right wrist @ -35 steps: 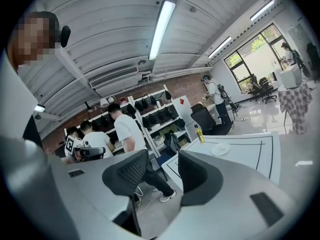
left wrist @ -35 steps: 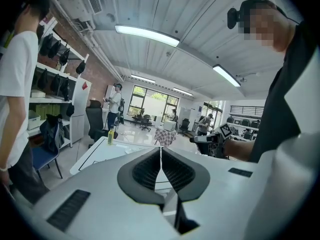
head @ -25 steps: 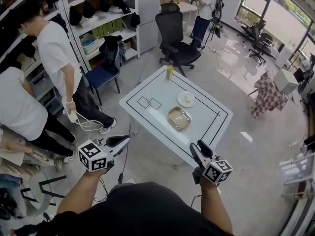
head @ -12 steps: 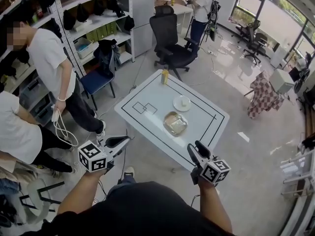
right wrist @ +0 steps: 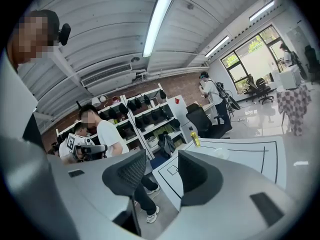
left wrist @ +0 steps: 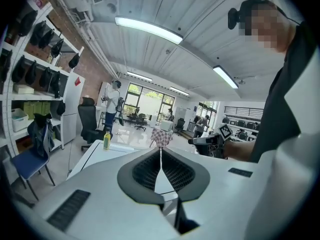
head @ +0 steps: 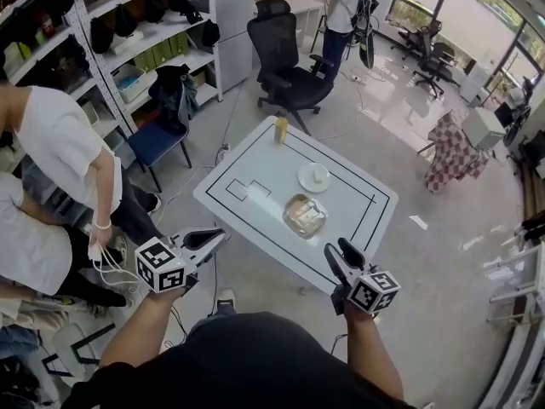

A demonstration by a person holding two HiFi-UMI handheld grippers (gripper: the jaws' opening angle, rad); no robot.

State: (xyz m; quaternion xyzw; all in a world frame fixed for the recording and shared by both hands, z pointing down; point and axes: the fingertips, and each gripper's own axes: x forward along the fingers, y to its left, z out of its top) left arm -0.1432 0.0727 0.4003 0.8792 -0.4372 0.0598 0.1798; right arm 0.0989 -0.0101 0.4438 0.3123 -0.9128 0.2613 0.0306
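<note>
The glass dish lies on the white table, inside the black frame line and close to the middle of the near edge. It looks almost square with round corners, so I cannot tell a long axis.

From the right gripper the dish lies forward and a little to the left, near. This gripper hangs at the near corner of the table, its jaws spread apart with nothing between them. From the left gripper the dish lies forward and to the right, farther off. This gripper is just outside the left corner, above the floor, its jaws pressed together tip to tip and empty. The right gripper is therefore the nearer one. Neither touches the table or the dish.

Behind the dish, toward the middle of the table, a white plate carries a small thing and stands apart from the dish. A yellow bottle stands upright at the far corner. Beyond that corner is a black office chair. At the left, well apart from the table, a person in a white shirt stands before the shelves.
</note>
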